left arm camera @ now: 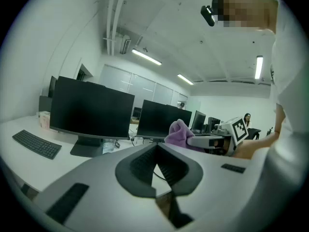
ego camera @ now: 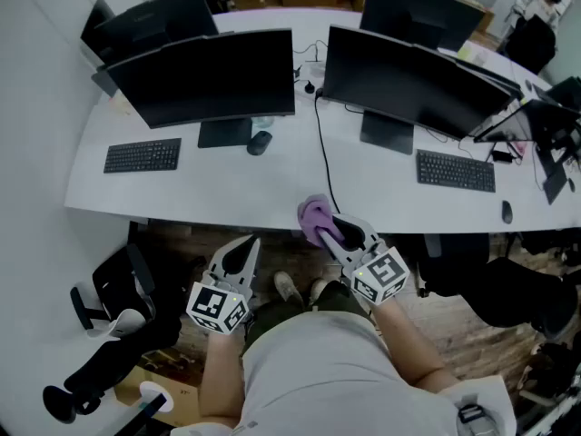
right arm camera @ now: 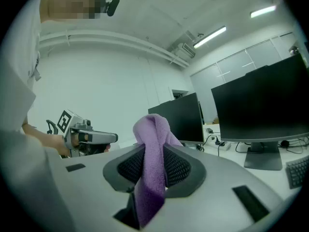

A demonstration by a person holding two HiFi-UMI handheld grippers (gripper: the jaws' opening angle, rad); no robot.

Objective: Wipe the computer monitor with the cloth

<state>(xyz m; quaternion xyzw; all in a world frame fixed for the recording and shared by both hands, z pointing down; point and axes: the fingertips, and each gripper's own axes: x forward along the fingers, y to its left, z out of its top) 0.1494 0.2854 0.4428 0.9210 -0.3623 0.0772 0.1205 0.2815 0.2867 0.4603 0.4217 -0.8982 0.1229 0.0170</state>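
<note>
A purple cloth is pinched in my right gripper, held over the desk's near edge; in the right gripper view the purple cloth hangs between the shut jaws. My left gripper sits below the desk edge, jaws shut with nothing between them, also seen as the left gripper. Two black monitors face me: the left monitor and the right monitor, both dark.
The white desk carries a keyboard, a mouse, a second keyboard and a black cable. More monitors stand behind. An office chair lies at lower left.
</note>
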